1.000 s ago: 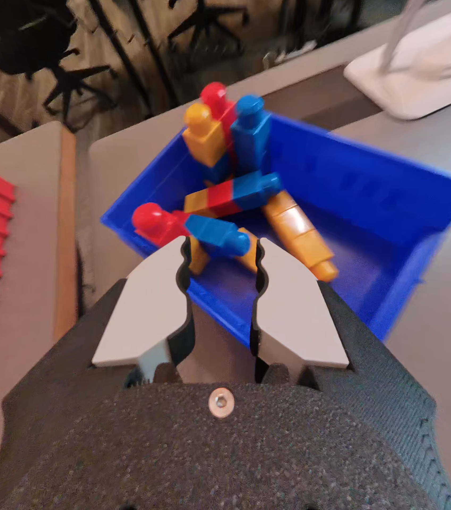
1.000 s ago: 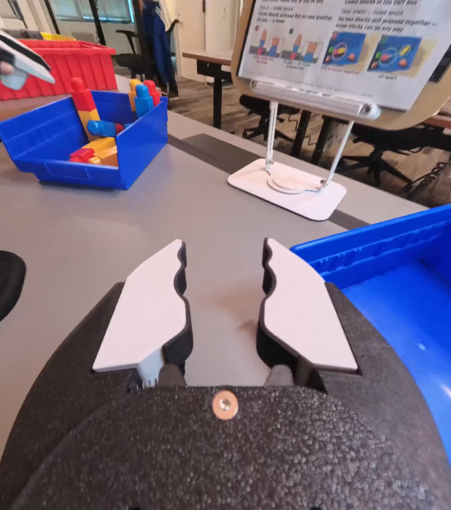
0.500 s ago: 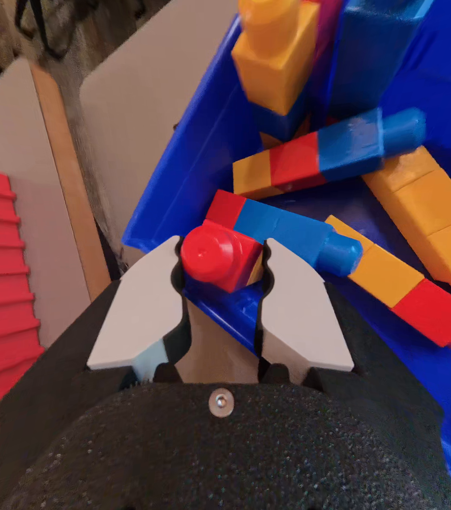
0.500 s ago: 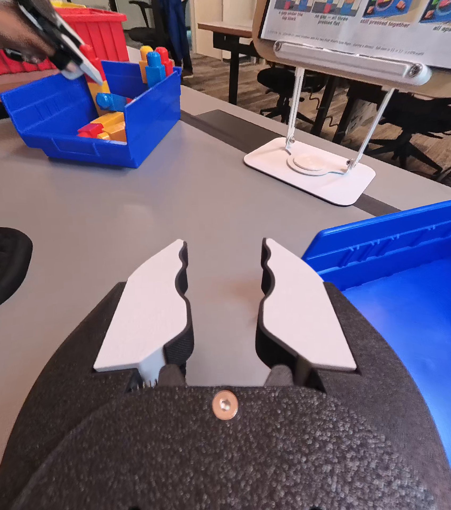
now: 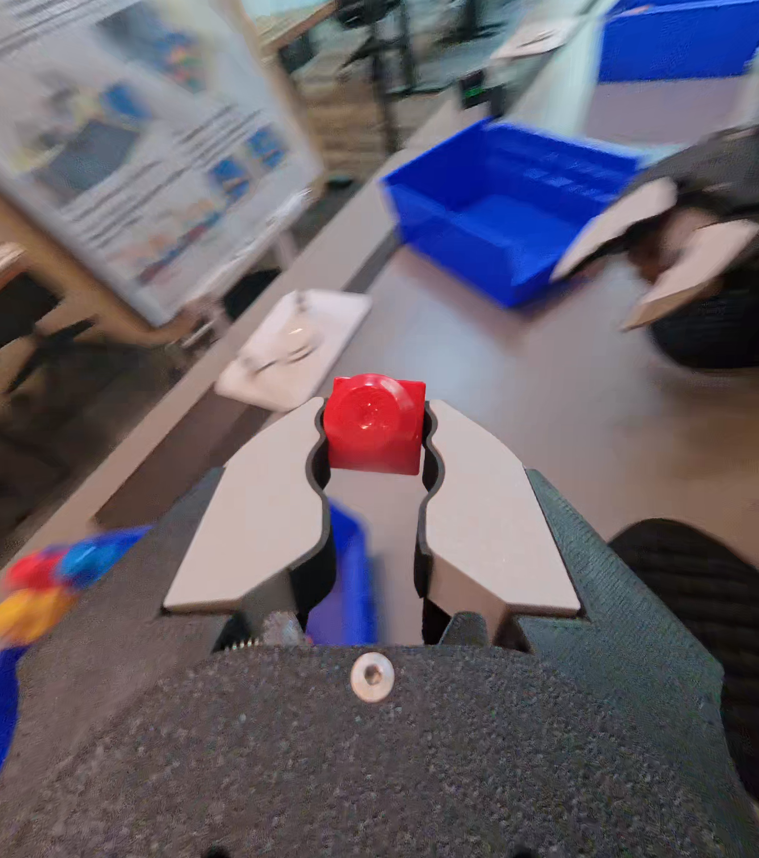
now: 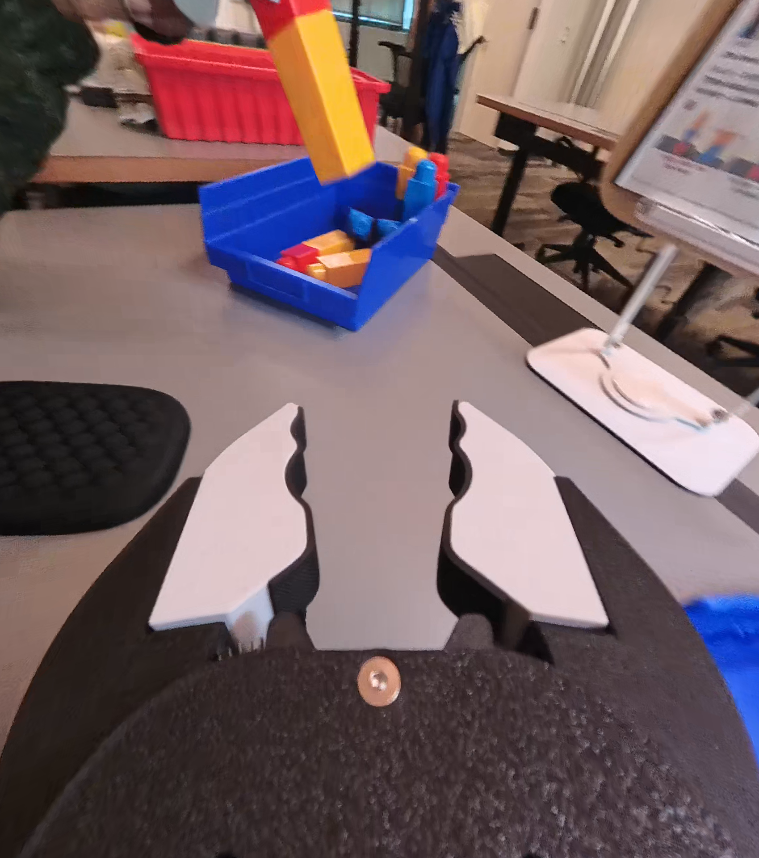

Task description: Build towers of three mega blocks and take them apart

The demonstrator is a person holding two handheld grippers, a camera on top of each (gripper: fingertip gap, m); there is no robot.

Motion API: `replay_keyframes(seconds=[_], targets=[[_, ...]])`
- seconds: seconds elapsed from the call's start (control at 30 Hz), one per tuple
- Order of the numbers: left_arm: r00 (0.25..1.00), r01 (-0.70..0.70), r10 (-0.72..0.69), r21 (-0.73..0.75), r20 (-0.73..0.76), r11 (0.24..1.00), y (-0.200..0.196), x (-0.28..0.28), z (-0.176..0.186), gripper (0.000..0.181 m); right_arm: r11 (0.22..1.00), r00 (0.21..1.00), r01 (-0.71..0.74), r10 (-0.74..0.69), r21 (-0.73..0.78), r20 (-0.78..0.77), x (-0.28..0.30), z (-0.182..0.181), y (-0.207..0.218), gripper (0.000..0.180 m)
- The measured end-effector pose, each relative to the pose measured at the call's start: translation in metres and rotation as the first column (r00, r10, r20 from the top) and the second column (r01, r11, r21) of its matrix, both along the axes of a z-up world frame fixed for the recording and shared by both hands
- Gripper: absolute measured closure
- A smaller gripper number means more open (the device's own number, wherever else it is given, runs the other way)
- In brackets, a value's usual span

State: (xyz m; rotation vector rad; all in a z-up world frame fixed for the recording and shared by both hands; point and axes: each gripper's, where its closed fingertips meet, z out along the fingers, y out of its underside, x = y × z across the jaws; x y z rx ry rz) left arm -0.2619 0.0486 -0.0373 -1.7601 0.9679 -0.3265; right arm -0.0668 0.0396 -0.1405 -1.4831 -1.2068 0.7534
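While the left tongs [image 5: 373,420] are clenched on the red end of a block tower [image 6: 317,88], their pale flat fingers [image 5: 266,501] with wavy black inner edges press its two sides, and the round glossy stud faces the camera. In the right wrist view this tower hangs tilted in the air above the blue plastic bin [image 6: 321,241], with smooth yellow blocks below the red one. More blocks lie in that bin. The right tongs [image 6: 376,418] are released and hold nothing, over the smooth grey counter [image 6: 368,362]. A black dimpled pad [image 6: 52,450] lies beside them.
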Motion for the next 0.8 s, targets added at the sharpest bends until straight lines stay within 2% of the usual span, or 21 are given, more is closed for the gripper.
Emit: replay_keyframes(seconds=[0.17, 0.2, 0.23, 0.27, 0.33, 0.37, 0.43, 0.5, 0.53, 0.57, 0.67, 0.73, 0.8], targets=[[0.954, 0.299, -0.298, -0.028, 0.031, 0.954, -0.049, 0.125, -0.034, 0.144, 0.985, 0.985, -0.171, 0.171, 0.007, 0.035, -0.044, -0.005, -0.034, 0.108], [0.940, 0.338, -0.335, -0.029, 0.059, 0.941, -0.055, 0.142, -0.039, 0.144, 0.980, 0.980, -0.199, 0.199, 0.000, 0.028, -0.049, -0.009, -0.039, 0.112], [0.919, 0.384, -0.378, -0.036, 0.112, 0.923, -0.061, 0.156, -0.041, 0.145, 0.974, 0.974, -0.227, 0.227, -0.004, 0.020, -0.050, -0.014, -0.044, 0.130], [0.900, 0.407, -0.397, -0.019, 0.180, 0.913, -0.063, 0.166, -0.039, 0.145, 0.968, 0.968, -0.252, 0.252, -0.013, -0.005, -0.050, -0.017, -0.048, 0.139], [0.850, 0.422, -0.422, 0.074, 0.316, 0.904, -0.062, 0.178, -0.030, 0.142, 0.946, 0.946, -0.307, 0.291, -0.102, -0.142, -0.049, -0.012, -0.054, 0.141], [0.818, 0.427, -0.436, 0.112, 0.376, 0.897, -0.061, 0.180, -0.028, 0.131, 0.933, 0.931, -0.331, 0.299, -0.138, -0.210, -0.047, -0.008, -0.056, 0.142], [0.785, 0.462, -0.442, 0.067, 0.433, 0.885, -0.061, 0.183, -0.041, 0.124, 0.917, 0.903, -0.358, 0.292, -0.176, -0.315, -0.045, 0.001, -0.055, 0.142], [0.808, 0.453, -0.418, 0.017, 0.416, 0.891, -0.057, 0.186, -0.060, 0.127, 0.902, 0.887, -0.388, 0.309, -0.190, -0.343, -0.045, 0.003, -0.058, 0.142], [0.824, 0.447, -0.420, 0.020, 0.380, 0.894, -0.057, 0.187, -0.068, 0.141, 0.908, 0.893, -0.379, 0.309, -0.179, -0.326, -0.046, 0.001, -0.058, 0.142], [0.830, 0.451, -0.431, 0.028, 0.353, 0.892, -0.059, 0.188, -0.073, 0.145, 0.915, 0.905, -0.364, 0.303, -0.175, -0.300, -0.048, -0.004, -0.057, 0.142], [0.895, 0.390, -0.377, -0.012, 0.237, 0.921, -0.049, 0.179, -0.088, 0.145, 0.925, 0.931, -0.330, 0.287, -0.189, -0.225, -0.047, -0.018, -0.049, 0.141], [0.943, 0.309, -0.304, -0.019, 0.133, 0.951, -0.036, 0.162, -0.104, 0.145, 0.937, 0.949, -0.296, 0.268, -0.185, -0.165, -0.040, -0.024, -0.038, 0.130], [0.953, 0.299, -0.294, -0.089, 0.069, 0.950, -0.036, 0.151, -0.125, 0.145, 0.952, 0.957, -0.267, 0.243, -0.151, -0.160, -0.029, -0.019, -0.029, 0.126]])
